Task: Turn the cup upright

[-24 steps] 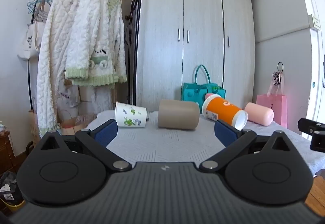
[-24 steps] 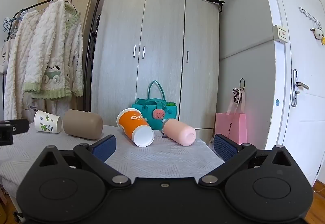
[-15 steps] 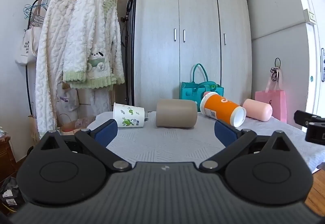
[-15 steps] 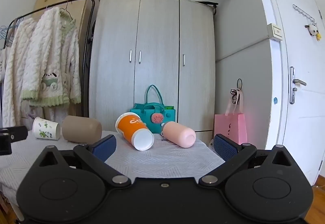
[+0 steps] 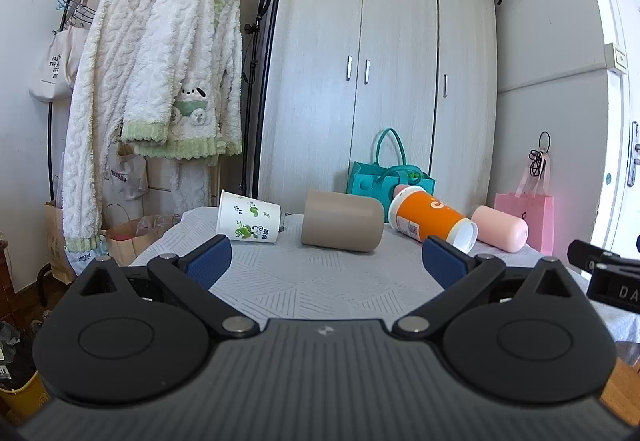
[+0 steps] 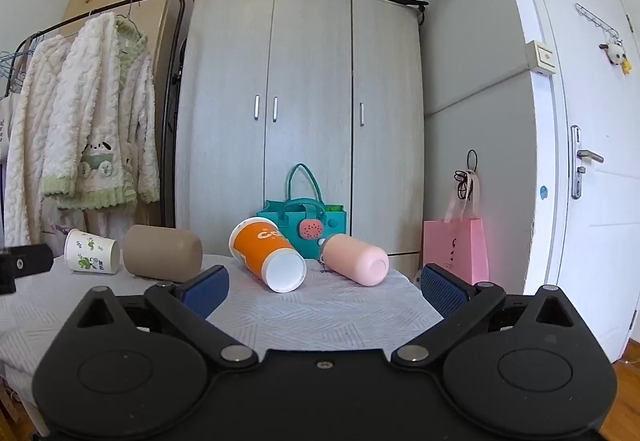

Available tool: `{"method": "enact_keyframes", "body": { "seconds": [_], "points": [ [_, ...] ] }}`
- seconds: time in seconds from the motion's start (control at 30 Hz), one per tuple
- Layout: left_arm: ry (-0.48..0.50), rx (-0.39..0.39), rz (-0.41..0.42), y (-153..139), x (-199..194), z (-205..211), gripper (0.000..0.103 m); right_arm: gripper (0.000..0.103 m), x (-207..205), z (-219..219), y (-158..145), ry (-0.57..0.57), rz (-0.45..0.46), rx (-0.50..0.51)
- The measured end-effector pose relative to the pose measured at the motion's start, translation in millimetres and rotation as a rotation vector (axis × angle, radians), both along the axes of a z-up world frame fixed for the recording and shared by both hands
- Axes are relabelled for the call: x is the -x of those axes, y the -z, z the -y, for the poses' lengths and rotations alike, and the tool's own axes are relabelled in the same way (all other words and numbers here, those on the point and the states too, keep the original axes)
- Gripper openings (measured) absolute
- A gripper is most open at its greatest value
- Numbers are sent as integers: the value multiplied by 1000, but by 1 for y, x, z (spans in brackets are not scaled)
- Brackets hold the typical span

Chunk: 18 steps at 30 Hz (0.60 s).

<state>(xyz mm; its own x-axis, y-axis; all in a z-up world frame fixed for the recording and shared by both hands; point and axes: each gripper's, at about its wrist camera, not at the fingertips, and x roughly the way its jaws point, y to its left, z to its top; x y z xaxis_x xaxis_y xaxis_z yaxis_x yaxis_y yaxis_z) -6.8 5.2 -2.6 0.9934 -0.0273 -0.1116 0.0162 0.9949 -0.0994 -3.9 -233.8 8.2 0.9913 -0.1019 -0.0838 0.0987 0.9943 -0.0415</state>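
Several cups lie on their sides along the far part of a table with a white patterned cloth (image 5: 320, 281): a white paper cup with green leaves (image 5: 248, 217), a tan cup (image 5: 342, 227), an orange cup (image 5: 432, 219) and a pink cup (image 5: 500, 229). They also show in the right wrist view: white cup (image 6: 92, 252), tan cup (image 6: 162, 253), orange cup (image 6: 268, 255), pink cup (image 6: 356, 259). My left gripper (image 5: 324, 263) is open and empty, short of the tan cup. My right gripper (image 6: 322, 287) is open and empty, short of the orange and pink cups.
A teal bag (image 6: 306, 229) stands behind the cups before a grey wardrobe (image 6: 304, 121). A clothes rack with white fleece garments (image 5: 160, 81) is at the left. A pink paper bag (image 6: 456, 249) and a white door (image 6: 592, 161) are at the right.
Both views have shifted slightly, with the cups sitting a little lower and the scene a bit closer. The cups have not moved and both grippers stay open.
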Motion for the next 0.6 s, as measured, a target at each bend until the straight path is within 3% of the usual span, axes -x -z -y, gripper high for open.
{"method": "enact_keyframes", "body": {
  "seconds": [0.6],
  "points": [
    [1,51,0,2,1,-6,103,103,2,3,6,0,11,7]
  ]
}}
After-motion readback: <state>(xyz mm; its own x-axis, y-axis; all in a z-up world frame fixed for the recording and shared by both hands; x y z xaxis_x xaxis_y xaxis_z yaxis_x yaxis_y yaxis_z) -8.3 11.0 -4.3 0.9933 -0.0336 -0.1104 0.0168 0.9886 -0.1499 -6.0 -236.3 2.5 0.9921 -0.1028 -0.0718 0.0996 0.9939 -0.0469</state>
